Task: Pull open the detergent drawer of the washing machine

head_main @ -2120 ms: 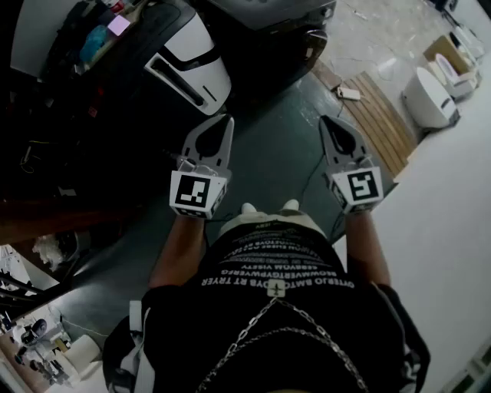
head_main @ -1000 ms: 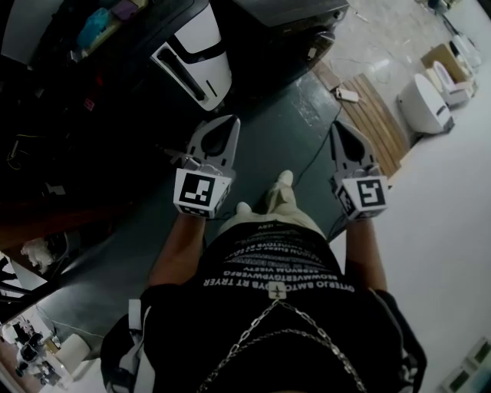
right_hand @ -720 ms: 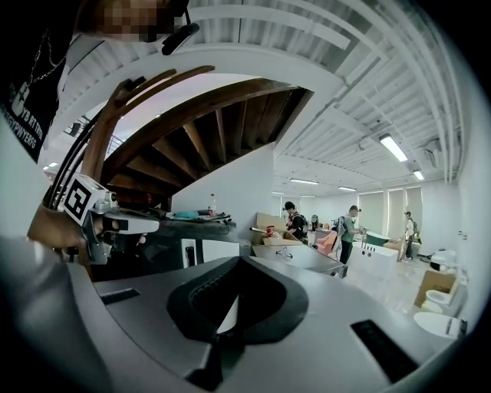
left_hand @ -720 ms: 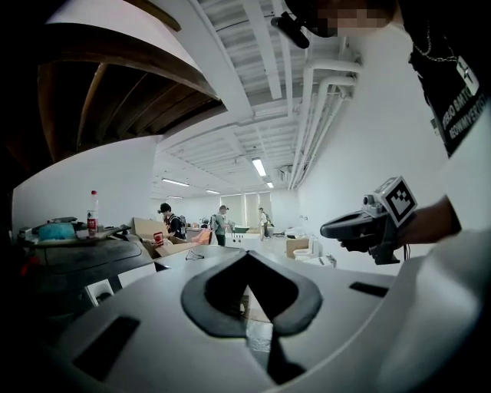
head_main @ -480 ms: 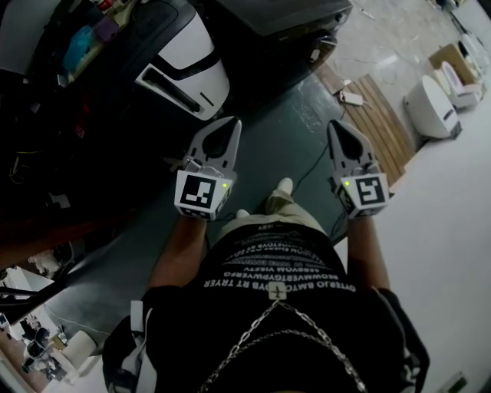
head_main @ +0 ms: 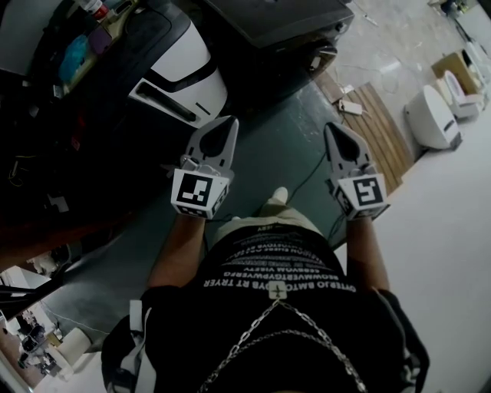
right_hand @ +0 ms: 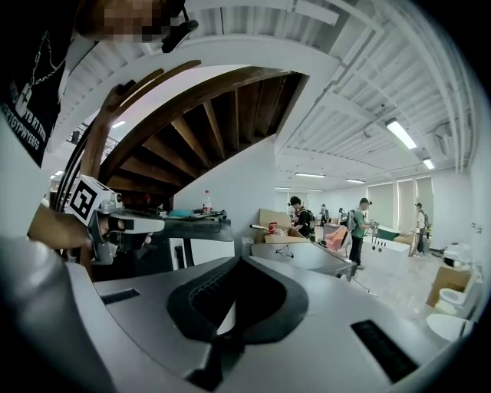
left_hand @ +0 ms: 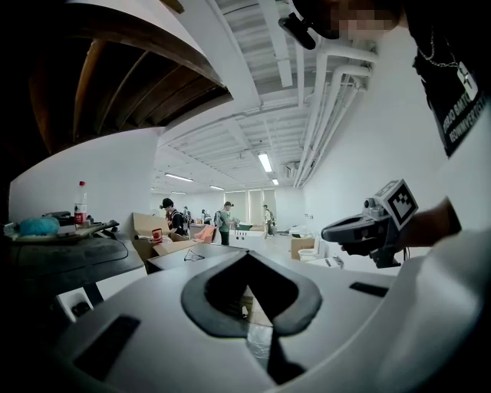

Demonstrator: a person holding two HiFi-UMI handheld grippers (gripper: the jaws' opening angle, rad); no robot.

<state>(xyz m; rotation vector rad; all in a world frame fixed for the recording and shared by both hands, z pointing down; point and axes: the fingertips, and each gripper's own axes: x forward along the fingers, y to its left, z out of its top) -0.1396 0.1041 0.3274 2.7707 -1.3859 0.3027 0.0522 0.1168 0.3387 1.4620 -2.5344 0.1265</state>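
Ahead of the person, at the upper left of the head view, the white-and-black washing machine (head_main: pixel 188 73) stood on the dark green floor (head_main: pixel 268 153). A long dark slot (head_main: pixel 163 101) ran across its white front; whether that slot belonged to the drawer could not be told. A dark grey box-shaped appliance (head_main: pixel 276 19) sat just behind the machine.

Both tools were held out in front of the body, short of the machine and touching nothing. The left tool (head_main: pixel 228 123) had its jaws pressed together with nothing between them, its tip aimed toward the machine's near corner. The right tool (head_main: pixel 332 130), well apart from it, was likewise pressed together and empty, above bare floor near a wooden pallet (head_main: pixel 380 123). A thin cable (head_main: pixel 311 173) lay on the floor between the two tools, and one shoe (head_main: pixel 278 196) showed below them. White toilets (head_main: pixel 431 115) stood beyond the pallet at the right edge.
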